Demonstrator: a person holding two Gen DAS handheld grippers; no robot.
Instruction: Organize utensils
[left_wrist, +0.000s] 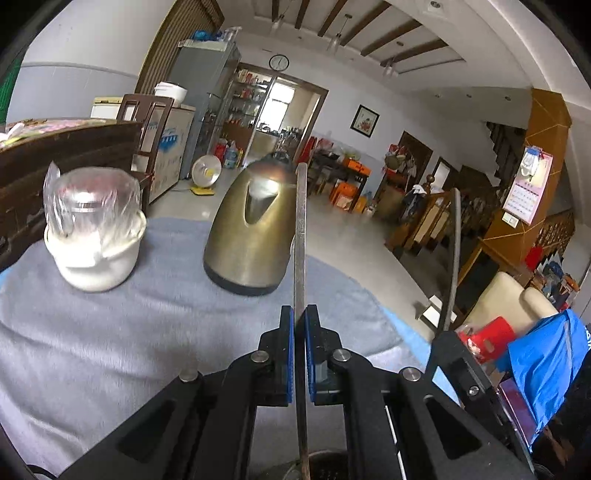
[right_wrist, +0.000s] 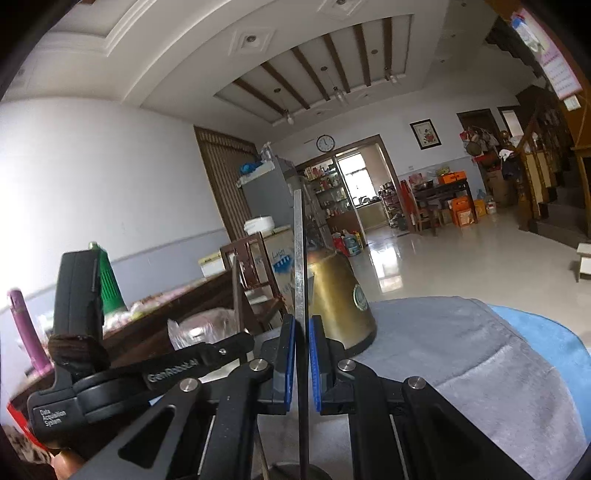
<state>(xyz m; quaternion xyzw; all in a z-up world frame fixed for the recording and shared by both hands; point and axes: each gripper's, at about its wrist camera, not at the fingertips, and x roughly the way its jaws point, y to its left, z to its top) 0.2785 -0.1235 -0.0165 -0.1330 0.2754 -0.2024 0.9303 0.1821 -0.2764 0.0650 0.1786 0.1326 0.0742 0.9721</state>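
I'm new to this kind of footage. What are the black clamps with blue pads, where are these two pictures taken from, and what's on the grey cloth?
No robot here: a person holds a hand-held gripper in each hand, each with a fisheye camera looking along its two fingers. The left wrist view shows the left hand-held gripper, shut on a thin metal utensil handle standing upright. The right wrist view shows the right hand-held gripper, shut on a similar metal handle. On the grey cloth stand a brass-coloured electric kettle and a white pot covered with clear plastic. What kind of utensils these are cannot be told.
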